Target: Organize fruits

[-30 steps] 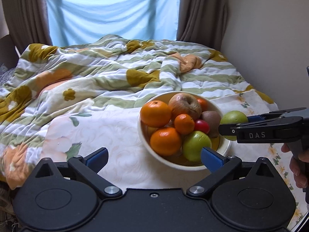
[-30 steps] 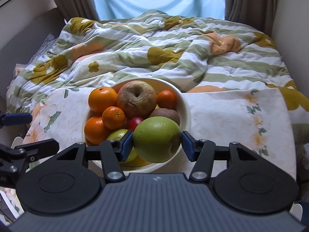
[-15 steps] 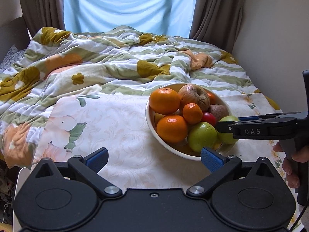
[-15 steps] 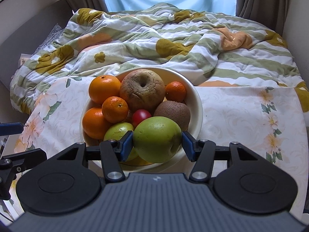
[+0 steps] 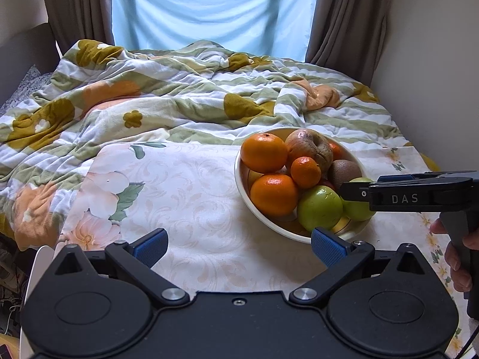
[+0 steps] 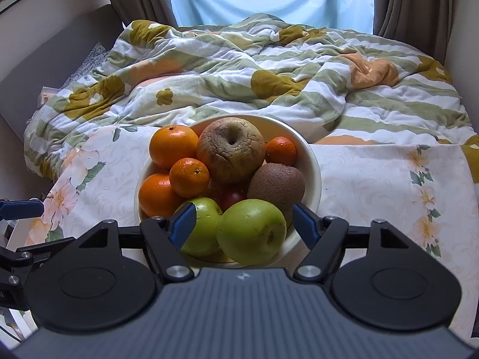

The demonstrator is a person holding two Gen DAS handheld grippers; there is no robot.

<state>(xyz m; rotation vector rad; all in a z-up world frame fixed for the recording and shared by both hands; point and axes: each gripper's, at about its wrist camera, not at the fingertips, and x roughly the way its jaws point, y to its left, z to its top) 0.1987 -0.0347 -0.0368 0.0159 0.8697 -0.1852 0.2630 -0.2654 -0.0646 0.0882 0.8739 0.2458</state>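
Rumpled striped bedding with mustard flowers (image 6: 269,68) fills the room behind a pale floral tablecloth (image 5: 191,197), with a blue-curtained window (image 5: 209,9) at the far end.

On that cloth sits the round cream ceramic bowl (image 6: 311,161), heaped with fruit. At its near edge rests the large green apple (image 6: 251,231), lying on the rim side of the pile between the blue pads of the right gripper (image 6: 244,223). Those jaws are opening: neither pad touches the apple's skin now, so the fruit appears to have just been let go and carries its own weight against a second, smaller green apple (image 6: 202,227) on its left. Placing it low at the front probably keeps it from rolling off the mound.

Behind it sit a brown fuzzy kiwi (image 6: 276,182), a small red fruit (image 6: 233,198), a wrinkled brownish apple (image 6: 231,149), two big oranges and two small mandarins (image 6: 189,177), packed close enough to wedge one another.

Further out, the left gripper (image 5: 239,246) hangs over bare tablecloth just beside the bowl, its jaws wide apart and holding nothing, seemingly waiting out of the way. A person's hand (image 5: 458,257) grips the right tool's handle at the edge of the left view.
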